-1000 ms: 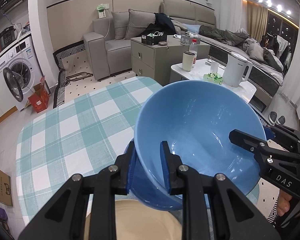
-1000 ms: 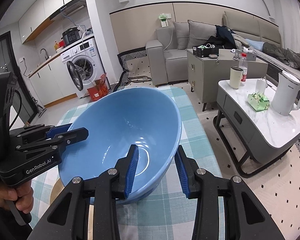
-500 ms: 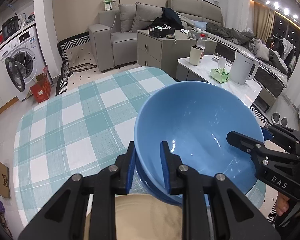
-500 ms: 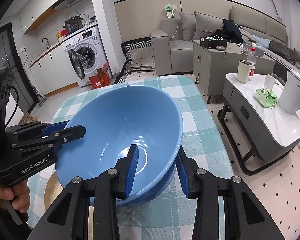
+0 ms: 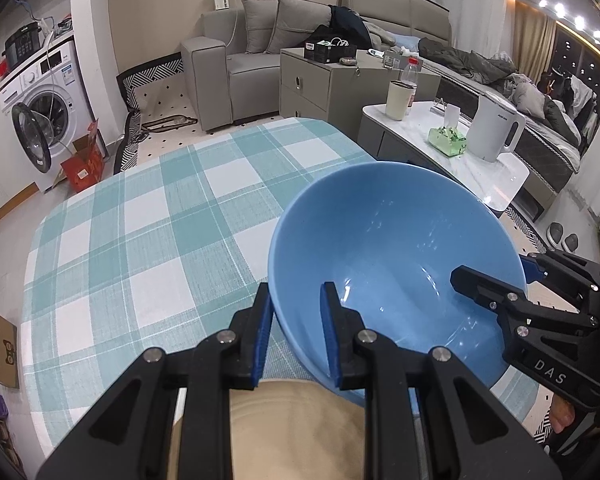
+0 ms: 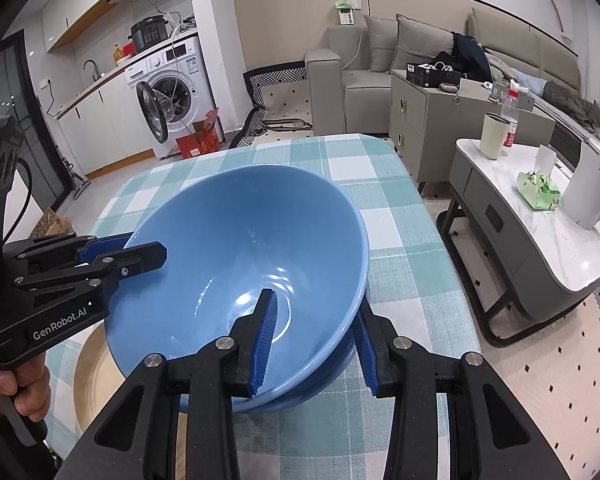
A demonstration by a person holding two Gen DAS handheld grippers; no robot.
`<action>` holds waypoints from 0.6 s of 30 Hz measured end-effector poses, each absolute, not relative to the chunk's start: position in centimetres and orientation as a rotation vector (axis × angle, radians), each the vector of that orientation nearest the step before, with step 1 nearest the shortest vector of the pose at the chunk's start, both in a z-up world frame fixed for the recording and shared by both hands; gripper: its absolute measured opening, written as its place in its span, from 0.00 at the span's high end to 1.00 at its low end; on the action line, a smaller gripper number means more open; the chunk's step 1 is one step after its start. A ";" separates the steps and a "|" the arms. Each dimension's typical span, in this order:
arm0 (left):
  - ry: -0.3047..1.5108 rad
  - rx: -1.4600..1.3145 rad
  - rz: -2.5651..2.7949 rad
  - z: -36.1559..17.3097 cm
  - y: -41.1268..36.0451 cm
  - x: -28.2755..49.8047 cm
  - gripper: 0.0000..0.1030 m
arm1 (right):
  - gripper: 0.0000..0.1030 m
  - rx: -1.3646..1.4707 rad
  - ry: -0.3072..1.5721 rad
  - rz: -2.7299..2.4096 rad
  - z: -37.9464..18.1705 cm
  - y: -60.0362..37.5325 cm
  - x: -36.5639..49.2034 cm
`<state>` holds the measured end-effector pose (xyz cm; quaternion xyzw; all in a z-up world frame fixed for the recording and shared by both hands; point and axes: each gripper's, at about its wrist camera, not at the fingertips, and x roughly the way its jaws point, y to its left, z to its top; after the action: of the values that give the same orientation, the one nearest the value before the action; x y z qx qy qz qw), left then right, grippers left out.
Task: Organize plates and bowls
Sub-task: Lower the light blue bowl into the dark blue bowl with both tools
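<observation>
A large blue bowl (image 5: 388,256) (image 6: 244,248) sits tilted in a second blue bowl (image 6: 324,376) on the checked tablecloth (image 5: 140,232). My left gripper (image 5: 294,300) is shut on the top bowl's near-left rim, one finger inside and one outside. My right gripper (image 6: 314,308) straddles the opposite rim, also with one finger inside and one outside; it shows in the left wrist view (image 5: 496,280). A beige plate (image 5: 300,432) (image 6: 96,380) lies next to the bowls, under the left gripper.
The table's right edge (image 6: 432,216) drops to the floor. Beyond it stands a white coffee table (image 6: 540,216) with a kettle (image 5: 496,128), a cup and a tissue pack. A grey cabinet, sofa and washing machine (image 6: 172,92) stand further back.
Both grippers have lowered the top blue bowl, and it now rests nested in the lower blue bowl. Both cameras have dropped closer to the table.
</observation>
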<state>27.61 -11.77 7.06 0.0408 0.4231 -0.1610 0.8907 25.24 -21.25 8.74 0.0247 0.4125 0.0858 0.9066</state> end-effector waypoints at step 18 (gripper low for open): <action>0.900 0.108 -0.317 5.6 -12.0 27.8 0.79 | 0.63 -0.029 0.869 0.140 7.1 -20.2 25.5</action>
<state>27.77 -11.99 5.60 0.0517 0.4329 -0.1523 0.8870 25.48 -20.18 7.08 -0.0140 0.4204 0.0677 0.9047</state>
